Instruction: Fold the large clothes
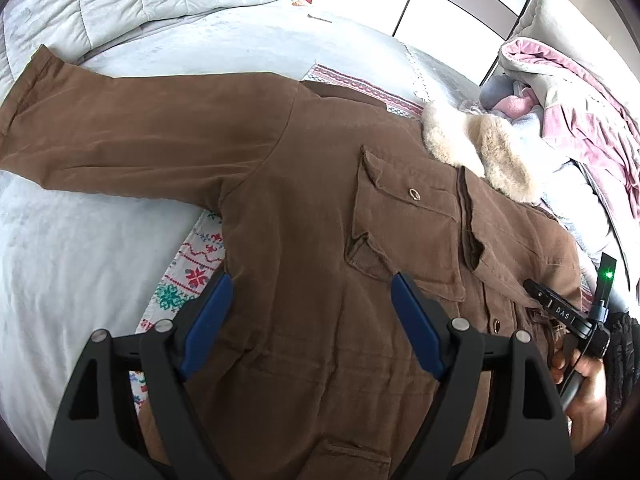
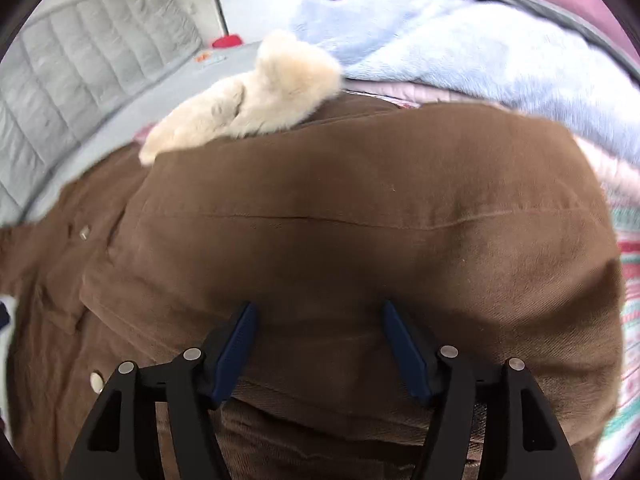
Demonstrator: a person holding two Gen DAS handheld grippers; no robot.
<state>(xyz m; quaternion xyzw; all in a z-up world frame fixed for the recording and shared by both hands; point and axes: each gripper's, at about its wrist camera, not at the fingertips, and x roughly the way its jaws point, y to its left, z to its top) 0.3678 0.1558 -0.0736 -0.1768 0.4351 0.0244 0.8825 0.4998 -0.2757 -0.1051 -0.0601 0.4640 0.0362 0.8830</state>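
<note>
A large brown coat (image 1: pixel 288 200) with a cream fur collar (image 1: pixel 480 148) lies front up on a bed. Its left sleeve (image 1: pixel 120 124) stretches out flat to the left. My left gripper (image 1: pixel 310 284) is open and empty, hovering over the coat's chest below the flap pocket (image 1: pixel 404 216). In the right wrist view the right side of the coat (image 2: pixel 360 220) is folded over the body, with the fur collar (image 2: pixel 248 100) beyond it. My right gripper (image 2: pixel 316 312) is open and close over that folded brown cloth. The right gripper's body (image 1: pixel 568 316) and the hand show in the left wrist view.
The coat rests on a patterned knit cloth (image 1: pixel 188 276) over a pale grey bed cover (image 1: pixel 60 264). A heap of pink, light blue and grey clothes (image 1: pixel 568 92) lies at the right, also in the right wrist view (image 2: pixel 460 48). A quilted grey headboard (image 2: pixel 80 52) stands behind.
</note>
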